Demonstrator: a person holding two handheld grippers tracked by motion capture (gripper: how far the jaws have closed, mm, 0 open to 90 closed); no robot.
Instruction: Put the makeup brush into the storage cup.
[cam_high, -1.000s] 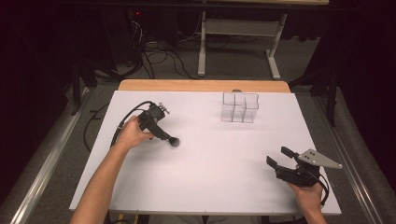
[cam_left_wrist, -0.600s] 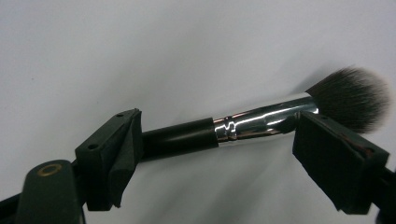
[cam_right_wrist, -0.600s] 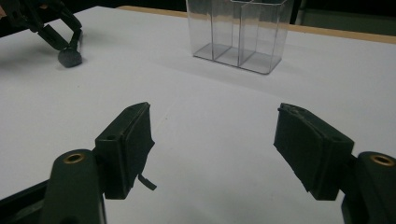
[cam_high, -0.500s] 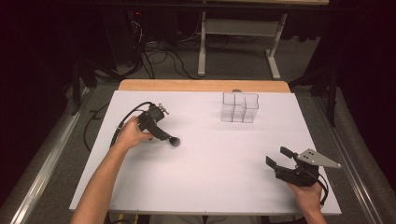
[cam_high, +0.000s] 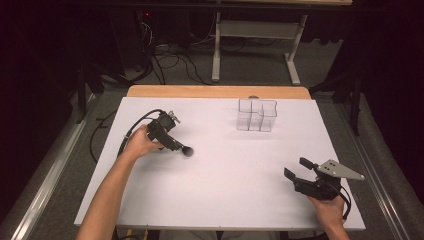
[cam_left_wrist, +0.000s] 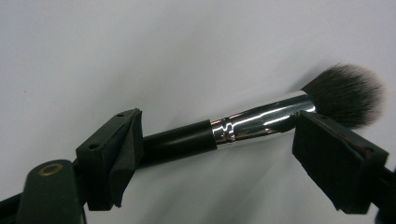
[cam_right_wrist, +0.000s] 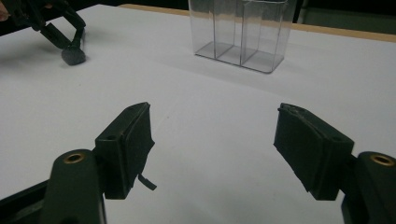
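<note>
Nothing has visibly moved since a second ago: both hands and both grippers sit where they were. At about nine o'clock on the table (cam_high: 225, 200), the left gripper (cam_high: 175, 145) has its jaws set apart with a brush (cam_left_wrist: 261, 116) lying between them; the black handle end meets the inner face of one jaw, while the silver ferrule passes just by the other, and I cannot tell whether that one presses on it. Its dark bristle head (cam_high: 188, 151) points toward four o'clock and rests on or just above the white surface. Down at five o'clock, the right gripper (cam_high: 296, 170) is held low over the table, jaws wide and holding nothing. Well apart from both, at about one o'clock, stands a clear organizer (cam_high: 257, 115) with upright compartments, near the far edge.
</note>
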